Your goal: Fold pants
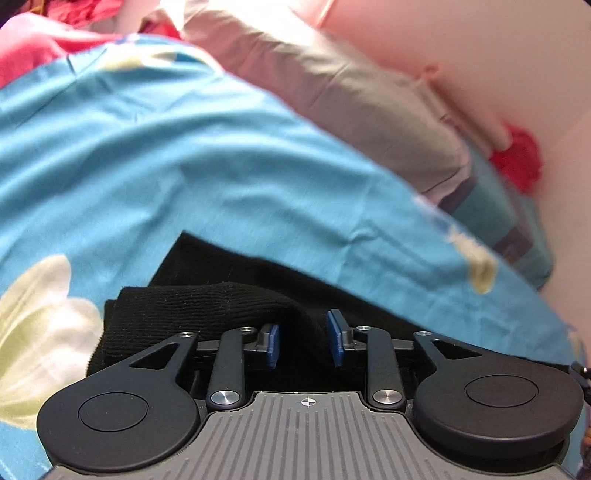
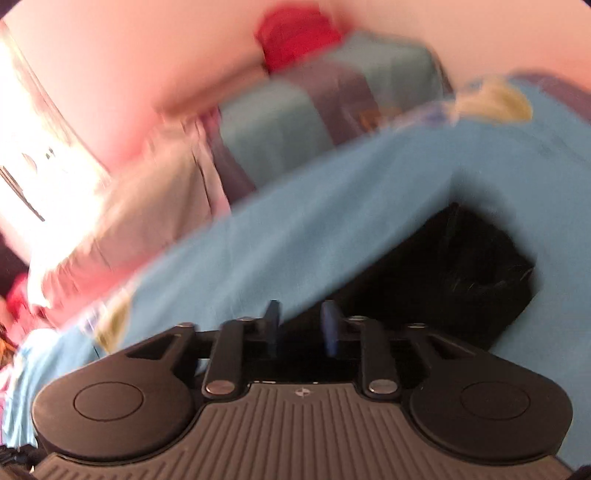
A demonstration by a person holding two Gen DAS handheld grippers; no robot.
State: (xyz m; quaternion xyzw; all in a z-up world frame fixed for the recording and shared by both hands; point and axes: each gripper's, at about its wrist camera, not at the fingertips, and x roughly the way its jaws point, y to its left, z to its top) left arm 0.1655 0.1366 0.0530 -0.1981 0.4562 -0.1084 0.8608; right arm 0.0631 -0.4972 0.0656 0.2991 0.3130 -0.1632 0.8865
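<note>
Black pants (image 1: 229, 295) lie on the blue bedsheet (image 1: 184, 166), a grey pillow (image 1: 351, 110) at one o'clock; left tongs (image 1: 303, 341) and right tongs (image 2: 301, 326) both spread, pinching nothing.

1. A blue bedsheet (image 1: 192, 155) with pale flower prints covers the bed.
2. A grey pillow (image 1: 332, 92) lies beyond the bedsheet's far edge.
3. A red cloth (image 1: 517, 155) sits past the pillow, against the pink wall (image 1: 461, 33).
</note>
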